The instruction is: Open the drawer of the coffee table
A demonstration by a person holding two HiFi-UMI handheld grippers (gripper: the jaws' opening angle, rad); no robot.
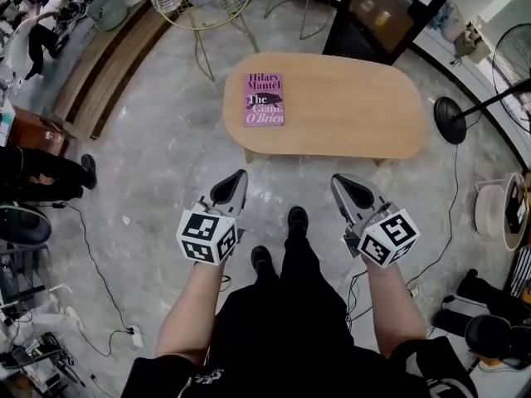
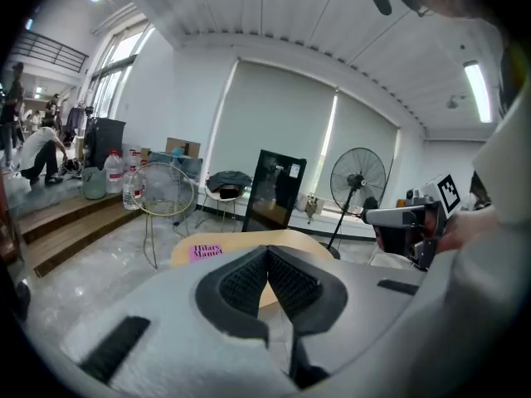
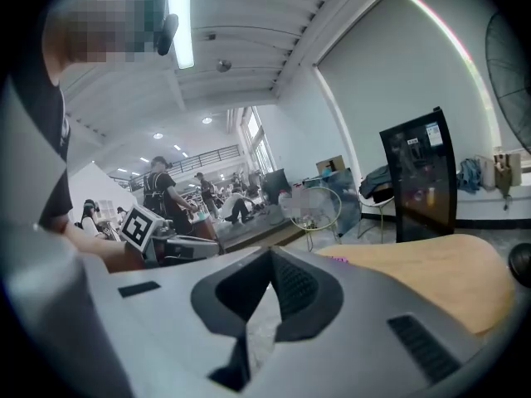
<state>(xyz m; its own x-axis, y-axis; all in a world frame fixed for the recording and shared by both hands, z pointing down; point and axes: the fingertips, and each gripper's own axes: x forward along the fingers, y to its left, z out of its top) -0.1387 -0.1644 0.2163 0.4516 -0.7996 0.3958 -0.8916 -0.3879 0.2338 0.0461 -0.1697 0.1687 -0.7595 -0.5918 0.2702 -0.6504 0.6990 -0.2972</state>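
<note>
Closed and empty, the left claw (image 1: 238,177) and right claw (image 1: 338,181) point at an oval wooden bench (image 1: 357,110) holding a book (image 1: 263,99). Its drawer, unseen under the top, is probably light and rigid; hook its front lip.

Pale wood, pink cover, mottled grey floor

The coffee table (image 1: 348,114) is light tan wood. The book (image 1: 263,99) at its left end is pink with black lettering. Before the table, the left gripper (image 1: 238,178) and right gripper (image 1: 338,182) are grey with black pads, their cubes white with black squares. The floor (image 1: 158,164) around it is mottled grey.
</note>
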